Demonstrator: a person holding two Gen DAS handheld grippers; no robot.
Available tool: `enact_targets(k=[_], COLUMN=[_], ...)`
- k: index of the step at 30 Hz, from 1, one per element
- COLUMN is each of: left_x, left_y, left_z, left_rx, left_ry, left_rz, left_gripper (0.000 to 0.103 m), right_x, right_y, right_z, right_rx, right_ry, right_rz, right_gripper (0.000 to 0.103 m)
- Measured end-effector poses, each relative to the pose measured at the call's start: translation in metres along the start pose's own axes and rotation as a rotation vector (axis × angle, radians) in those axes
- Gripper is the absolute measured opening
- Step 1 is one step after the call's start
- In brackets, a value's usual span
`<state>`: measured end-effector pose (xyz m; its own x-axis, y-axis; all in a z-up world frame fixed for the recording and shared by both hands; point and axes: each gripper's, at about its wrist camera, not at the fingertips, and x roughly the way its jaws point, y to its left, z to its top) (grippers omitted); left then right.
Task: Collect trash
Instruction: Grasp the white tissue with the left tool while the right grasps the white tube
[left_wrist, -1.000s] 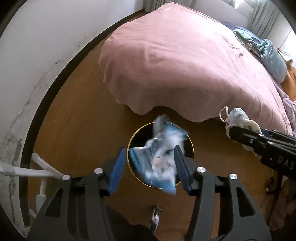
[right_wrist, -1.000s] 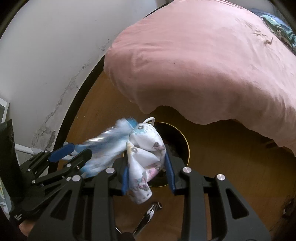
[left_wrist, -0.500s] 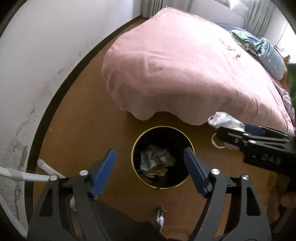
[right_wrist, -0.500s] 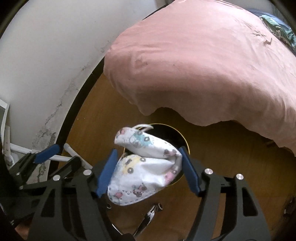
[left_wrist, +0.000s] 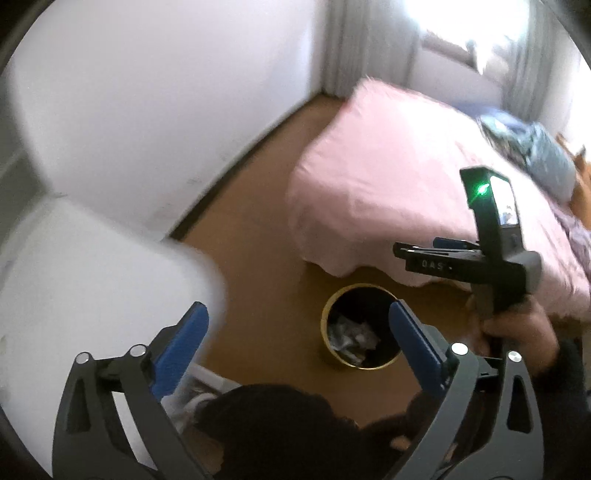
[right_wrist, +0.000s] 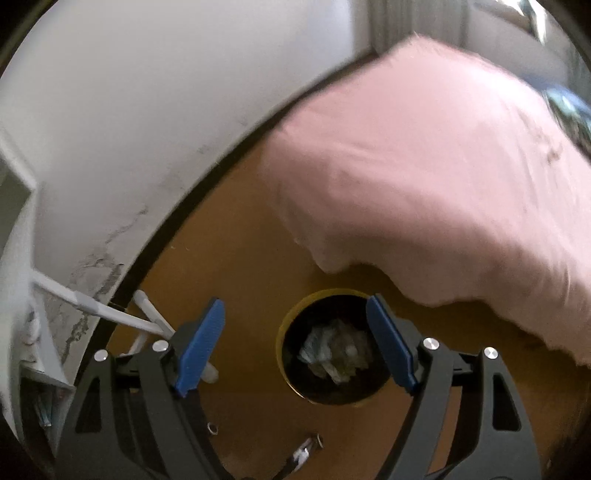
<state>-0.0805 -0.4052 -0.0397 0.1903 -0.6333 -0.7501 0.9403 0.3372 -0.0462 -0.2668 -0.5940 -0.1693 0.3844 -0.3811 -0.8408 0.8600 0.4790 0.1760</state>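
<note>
A round black bin with a gold rim (left_wrist: 327, 314) (right_wrist: 286, 321) stands on the wooden floor by the foot of the bed. Crumpled trash (left_wrist: 351, 338) (right_wrist: 334, 352) lies inside it. My left gripper (left_wrist: 297, 339) is open and empty, above and in front of the bin. My right gripper (right_wrist: 295, 343) is open and empty, with the bin seen between its blue pads (right_wrist: 201, 345). The right gripper also shows from the side in the left wrist view (left_wrist: 439, 256), held in a hand above the bin's right side.
A bed with a pink cover (left_wrist: 388, 177) (right_wrist: 443, 166) fills the right and far side. A white wall (left_wrist: 147, 92) runs along the left. White furniture (left_wrist: 74, 277) and a white rail (right_wrist: 107, 312) stand at the left. A small metal object (right_wrist: 304, 448) lies on the floor.
The right gripper opened and the patterned face mask it held is gone from its jaws. Both grippers have risen and pulled back from the bin. Both views are blurred by motion.
</note>
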Motion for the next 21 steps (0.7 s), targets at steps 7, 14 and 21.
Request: enact_targets(k=[7,14,21], left_x=[-0.132,-0.22,-0.241], left_y=[0.143,0.263,0.288], left_z=[-0.06,-0.185,-0.26], left_rx=[-0.206,-0.574,-0.718], left_ry=[-0.096,-0.054,-0.014], left_rz=[0.308,0.53,0.567], left_gripper=[0.096,0.096,0.096], right_x=[-0.062,-0.1,-0.098], right_y=[0.158,0.351,0.484], right_z=[0.004,-0.044,-0.101], right_rx=[-0.276,-0.65,-0.85], right_ry=[-0.114,-0.061,0.054], right_rz=[0.2,0.498,0.593], right_gripper=[0.082,0.082,0.082])
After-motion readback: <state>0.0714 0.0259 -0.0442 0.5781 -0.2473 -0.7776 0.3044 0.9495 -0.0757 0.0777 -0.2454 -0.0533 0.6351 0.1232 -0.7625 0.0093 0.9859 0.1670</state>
